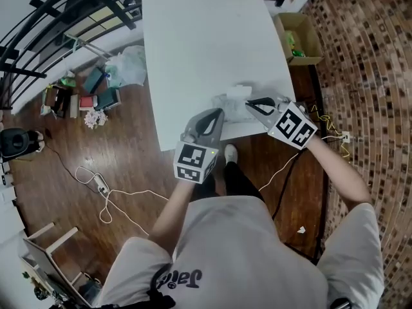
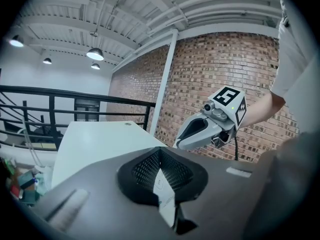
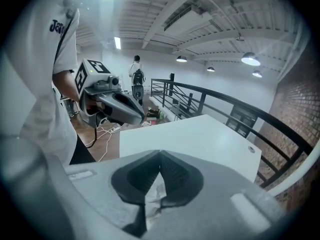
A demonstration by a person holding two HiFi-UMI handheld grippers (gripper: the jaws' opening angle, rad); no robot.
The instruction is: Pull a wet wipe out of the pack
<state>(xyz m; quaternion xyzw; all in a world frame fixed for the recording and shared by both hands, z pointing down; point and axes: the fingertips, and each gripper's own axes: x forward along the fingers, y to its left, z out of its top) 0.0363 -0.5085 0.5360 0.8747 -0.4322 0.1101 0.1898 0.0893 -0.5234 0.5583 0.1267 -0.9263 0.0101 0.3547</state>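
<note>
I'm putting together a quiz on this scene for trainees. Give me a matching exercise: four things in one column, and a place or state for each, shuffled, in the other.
Things
1. left gripper
2. right gripper
3. cardboard box
4. power strip

Places or states
A. beside the right edge of the table, in the head view
B. shut on the wet wipe
C. on the wooden floor, at the head view's left
D. shut on the pack

Pairs: 1-D, 2-B, 3-A, 4-C
</note>
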